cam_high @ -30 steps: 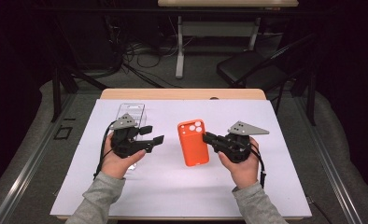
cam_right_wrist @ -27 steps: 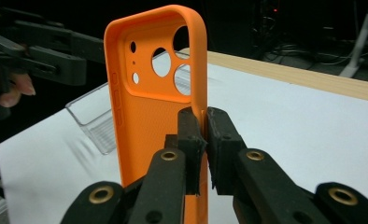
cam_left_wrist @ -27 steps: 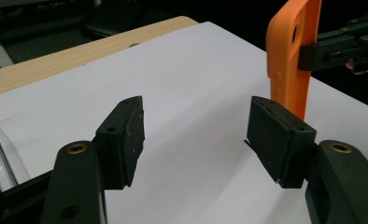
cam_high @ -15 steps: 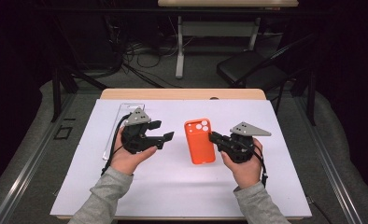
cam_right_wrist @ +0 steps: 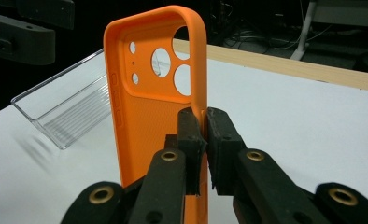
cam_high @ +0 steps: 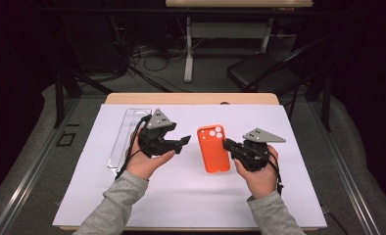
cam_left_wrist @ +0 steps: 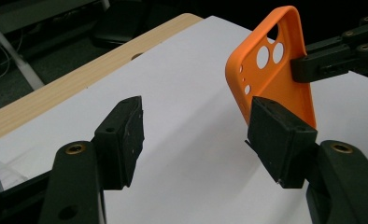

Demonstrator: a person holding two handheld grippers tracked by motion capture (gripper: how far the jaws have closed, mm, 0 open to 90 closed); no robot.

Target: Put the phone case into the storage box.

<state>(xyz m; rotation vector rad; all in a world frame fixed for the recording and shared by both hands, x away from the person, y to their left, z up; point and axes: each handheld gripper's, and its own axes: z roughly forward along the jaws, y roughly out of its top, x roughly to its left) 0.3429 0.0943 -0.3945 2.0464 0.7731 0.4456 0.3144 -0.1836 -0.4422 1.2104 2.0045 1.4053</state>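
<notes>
- Dark room behind me, cables and a chair on the floor beyond the bench; under my hands lies a white sheet [cam_high: 191, 196] spread over the wooden table [cam_high: 191, 98].
- Since a second ago my left gripper [cam_high: 185, 141] has travelled toward my right one and lifted a little, so it now sits just beside the orange phone case [cam_high: 213, 149]; its jaws stand about half apart with nothing between them.
- My right gripper [cam_high: 226, 143] has kept its place, jaws closed tight on the case's long edge, and the case has gone from slanted to nearly square with the table edge.
- In the left gripper view the case [cam_left_wrist: 271, 74] stands ahead of my left jaws and off to one side, held up off the sheet, near one jaw but not touching it.
- I judge this as the approach to a two-handed hold: the left jaws are wide enough to take the free edge, and a short move should bring them onto it.
- In the right gripper view the case [cam_right_wrist: 149, 107] is a thin, matte shell that looks like soft silicone: finely textured inside, rounded corners, round camera holes, small raised side buttons.
- Beyond my left gripper, on its far side from the case, lies a clear plastic tray [cam_high: 127, 137], glossy, ribbed, rigid.
- My gripper pads are black, blocky and dull.
</notes>
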